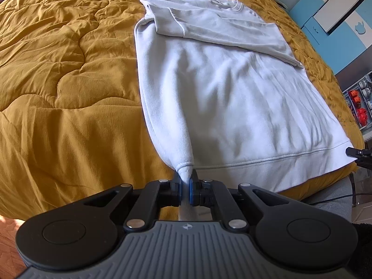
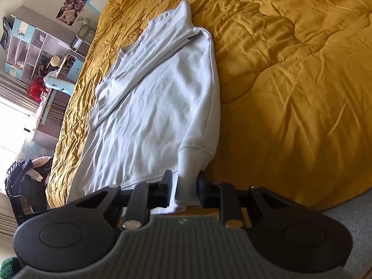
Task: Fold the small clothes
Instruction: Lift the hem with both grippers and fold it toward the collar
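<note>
A white sweatshirt [image 1: 227, 93] lies flat on a mustard-yellow quilt [image 1: 65, 69], collar far, hem near, with one sleeve folded across the chest. My left gripper [image 1: 185, 181] is shut on the hem's near left corner, which is pinched into a point and pulled taut. In the right wrist view the sweatshirt [image 2: 153, 107] lies lengthwise on the quilt [image 2: 290, 81]. My right gripper [image 2: 184, 186] has hem fabric between its fingers, which stand a little apart around a thick fold. The right gripper's tip [image 1: 355, 152] shows at the hem's right end.
Blue and white cabinets [image 1: 337, 11] stand right of the bed. Shelves [image 2: 41, 53] with clutter and a bright window [image 2: 11, 125] lie beyond the bed's far side. Grey floor [image 2: 353, 220] shows at the near bed edge.
</note>
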A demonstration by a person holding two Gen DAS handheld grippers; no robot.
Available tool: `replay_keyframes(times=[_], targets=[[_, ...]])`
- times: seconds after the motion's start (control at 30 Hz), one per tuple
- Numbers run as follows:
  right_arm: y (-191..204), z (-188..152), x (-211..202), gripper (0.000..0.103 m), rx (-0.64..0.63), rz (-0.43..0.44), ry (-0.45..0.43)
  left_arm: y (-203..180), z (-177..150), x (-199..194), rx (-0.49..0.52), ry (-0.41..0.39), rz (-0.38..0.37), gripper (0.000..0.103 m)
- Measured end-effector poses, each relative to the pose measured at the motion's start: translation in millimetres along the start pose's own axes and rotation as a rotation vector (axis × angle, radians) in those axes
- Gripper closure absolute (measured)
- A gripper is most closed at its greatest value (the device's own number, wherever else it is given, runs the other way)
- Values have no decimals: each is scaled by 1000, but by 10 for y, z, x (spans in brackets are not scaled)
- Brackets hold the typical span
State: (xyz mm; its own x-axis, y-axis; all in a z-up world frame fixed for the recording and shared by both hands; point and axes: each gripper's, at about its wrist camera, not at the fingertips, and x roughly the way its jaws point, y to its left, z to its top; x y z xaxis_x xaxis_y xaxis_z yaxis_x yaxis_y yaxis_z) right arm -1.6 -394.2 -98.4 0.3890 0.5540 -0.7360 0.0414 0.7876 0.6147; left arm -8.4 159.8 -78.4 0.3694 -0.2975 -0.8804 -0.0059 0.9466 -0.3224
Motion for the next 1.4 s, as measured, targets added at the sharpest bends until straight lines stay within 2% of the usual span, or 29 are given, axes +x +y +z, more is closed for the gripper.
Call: replay_keyframes(times=[0.1, 0.13, 0.23, 0.33, 0.47, 0.67, 0.83, 0.97, 1.13, 1.23, 1.4], targets=[[-71, 18, 141, 85, 5, -25, 42, -34, 0, 5, 1, 4, 25, 97], [-97, 14, 166, 91, 7, -35, 46, -52, -1, -6, 3, 3, 34, 97], [-71, -27, 131, 97, -42, -7, 20, -110, 0, -35, 16, -2, 61, 98], [-18, -38, 52, 98, -74, 14, -1, -165, 14, -30, 17, 5, 96, 98], [38, 24, -54, 99, -99, 68, -19, -247, 4, -52, 21, -8, 136, 98], [184, 191, -232, 99, -139, 199, -74, -363, 51, -193, 38, -69, 157, 98], [302, 298, -317, 99, -144, 250, -110, -462, 170, -304, 70, -94, 171, 98], [402, 397, -344, 99, -132, 285, -145, -460, 297, -400, 57, -118, 135, 98], [558, 619, -373, 99, -125, 333, -198, -440, 559, -584, 34, -201, 79, 98], [682, 782, -416, 99, -170, 340, -252, -393, 736, -681, 9, -285, 41, 98], [931, 1093, -492, 99, -271, 365, -355, -264, 1022, -717, -97, -448, -62, 98]])
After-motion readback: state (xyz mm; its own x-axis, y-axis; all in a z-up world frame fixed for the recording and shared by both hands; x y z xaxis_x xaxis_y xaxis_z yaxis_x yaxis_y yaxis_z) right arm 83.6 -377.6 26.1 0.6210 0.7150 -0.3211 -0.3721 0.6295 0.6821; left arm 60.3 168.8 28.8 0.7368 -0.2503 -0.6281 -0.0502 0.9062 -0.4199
